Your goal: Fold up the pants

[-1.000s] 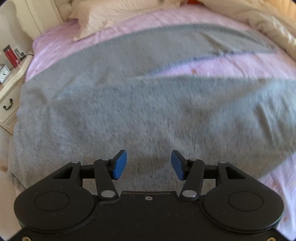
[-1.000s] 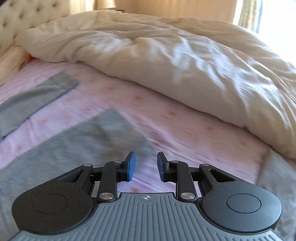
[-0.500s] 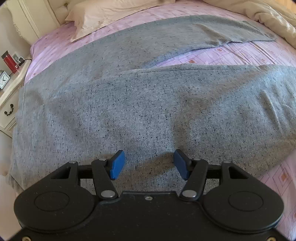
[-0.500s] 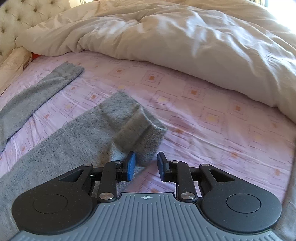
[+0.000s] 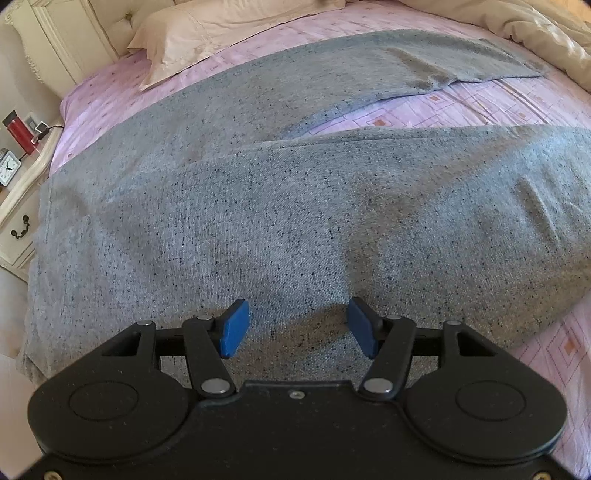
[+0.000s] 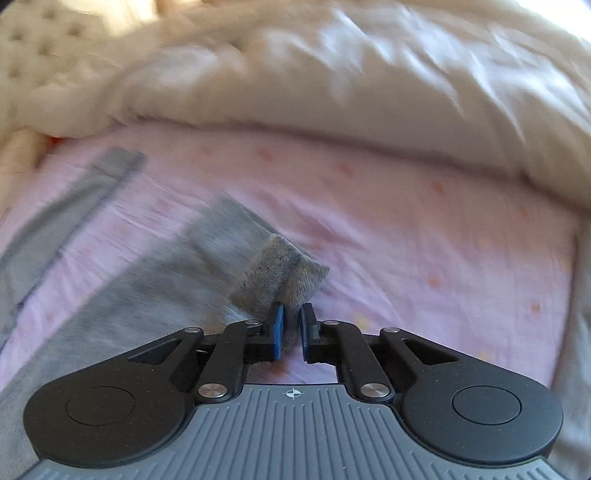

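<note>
The speckled grey knit pants [image 5: 280,206] lie spread flat across the bed with the pink patterned sheet [image 5: 480,107], waist end toward the bedside and the two legs splayed apart in a V, which suits a first fold of one leg over the other. The right gripper [image 6: 291,326] has just been closing, and its blue pads [image 6: 277,328] now pinch the ribbed cuff of the nearer leg [image 6: 280,273], which bunches up between the jaws and stands lifted off the sheet; gripping at the hem makes sense, I judge, because it gives control of the whole leg as it is carried across. The far leg's cuff [image 6: 118,162] rests flat on the sheet, well apart, toward the tufted cream headboard [image 6: 33,48]. The left gripper [image 5: 298,325] hovers released over the hip area of the pants, its blue pads [image 5: 234,328] wide apart with only flat cloth beneath, probably placed to pin or take the waist side while the leg swings. The rumpled cream duvet [image 6: 369,74] is pushed to the far side and the cream pillow [image 5: 207,33] lies up by the headboard, leaving the sheet free for folding. On the white bedside cabinet [image 5: 18,199] stand a small white clock [image 5: 8,171] and a red object [image 5: 20,133]; no brand, label or writing can be read anywhere
</note>
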